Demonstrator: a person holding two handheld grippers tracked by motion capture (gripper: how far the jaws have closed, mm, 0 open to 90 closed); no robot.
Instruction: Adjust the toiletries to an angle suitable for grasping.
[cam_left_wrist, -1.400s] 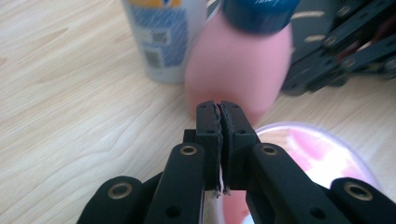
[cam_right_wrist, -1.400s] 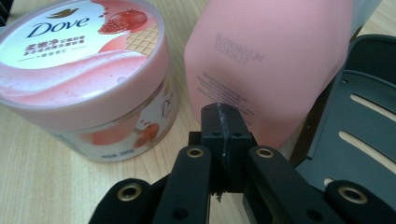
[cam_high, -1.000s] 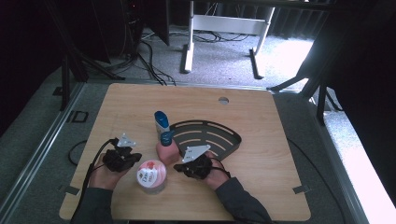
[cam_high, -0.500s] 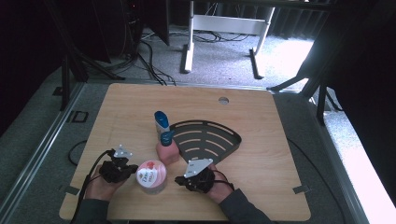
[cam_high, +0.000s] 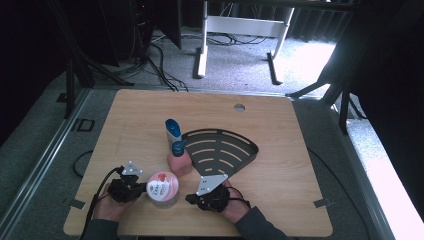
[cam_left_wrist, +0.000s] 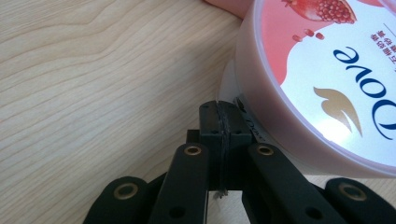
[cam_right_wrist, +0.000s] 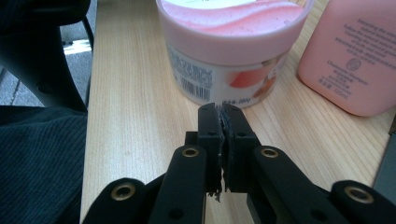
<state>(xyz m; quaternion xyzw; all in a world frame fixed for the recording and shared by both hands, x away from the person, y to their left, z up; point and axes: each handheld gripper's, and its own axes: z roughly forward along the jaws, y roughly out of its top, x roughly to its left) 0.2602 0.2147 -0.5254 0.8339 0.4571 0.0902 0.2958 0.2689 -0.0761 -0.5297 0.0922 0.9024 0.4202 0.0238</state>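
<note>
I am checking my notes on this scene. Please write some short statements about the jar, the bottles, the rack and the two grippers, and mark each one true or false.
1. The round jar stands between the left gripper and the right gripper. True.
2. The left gripper holds the jar by its lid. False: its jaws are shut on nothing beside the jar.
3. The pink bottle stands beside the black rack. True.
4. The right gripper has wide open jaws. False: they are shut.
5. The blue-capped bottle lies inside the rack. False: it stands on the table.

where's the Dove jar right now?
High view: the Dove jar stands near the table's front edge, left of centre, between the left tool and right tool, just before the pink bottle.
</note>
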